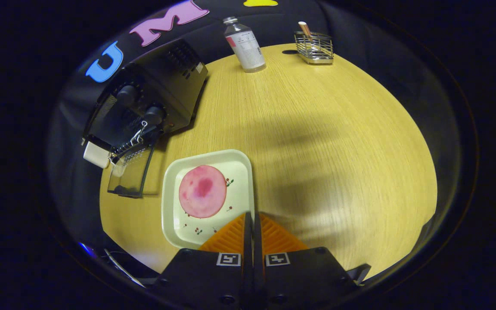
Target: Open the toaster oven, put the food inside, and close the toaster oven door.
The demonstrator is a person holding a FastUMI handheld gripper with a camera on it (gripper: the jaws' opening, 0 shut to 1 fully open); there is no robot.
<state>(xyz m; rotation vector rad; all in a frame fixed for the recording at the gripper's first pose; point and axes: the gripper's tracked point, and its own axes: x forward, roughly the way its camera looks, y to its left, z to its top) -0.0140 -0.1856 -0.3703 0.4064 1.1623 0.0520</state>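
Observation:
A black toaster oven (157,86) stands on the wooden table (338,150), beyond and to the left of the fingers. Its glass door (129,176) hangs folded down and open, with a white handle (96,155) at its edge. A cream tray (239,189) lies just in front of the open door, carrying a round pink slice of food (202,191). My gripper (252,214) is shut, its orange fingers pressed together on the tray's right rim, which runs straight into the line between them. The fingers hide the tray's near right corner.
A clear bottle (245,45) with a label stands at the table's far edge. To the right of it sits a wire rack (314,47) holding a stick. Bare tabletop stretches to the right of the tray.

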